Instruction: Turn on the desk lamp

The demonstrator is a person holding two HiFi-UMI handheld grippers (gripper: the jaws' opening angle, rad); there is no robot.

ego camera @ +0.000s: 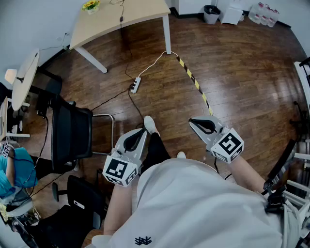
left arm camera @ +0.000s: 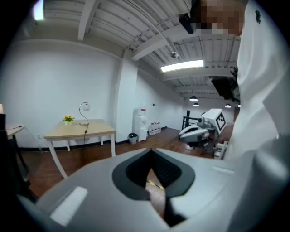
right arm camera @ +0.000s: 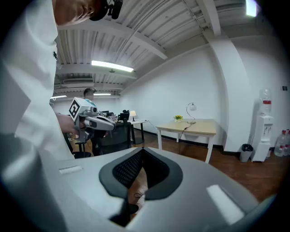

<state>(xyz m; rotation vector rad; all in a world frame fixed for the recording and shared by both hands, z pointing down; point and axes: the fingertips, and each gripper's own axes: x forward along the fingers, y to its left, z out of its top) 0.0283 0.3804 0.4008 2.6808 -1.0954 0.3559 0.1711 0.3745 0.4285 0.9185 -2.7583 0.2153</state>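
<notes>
The desk lamp (left arm camera: 84, 108), a thin curved stem with a small round head, stands on a pale wooden table (left arm camera: 77, 130) far across the room. It shows too in the right gripper view, where the lamp (right arm camera: 191, 108) stands on that table (right arm camera: 199, 128). In the head view the table (ego camera: 140, 14) is at the top and the lamp's dark cord (ego camera: 121, 18) runs over its edge. Both grippers are held at waist height, far from the table. My left gripper (ego camera: 143, 130) is shut and empty; my right gripper (ego camera: 193, 122) is likewise shut and empty.
A white power strip (ego camera: 135, 85) and cables lie on the wooden floor between me and the table. Yellow-black tape (ego camera: 193, 82) runs across the floor. A black office chair (ego camera: 71, 133) stands at the left, yellow flowers (ego camera: 90, 6) sit on the table, and a bin (ego camera: 211, 13) stands beyond it.
</notes>
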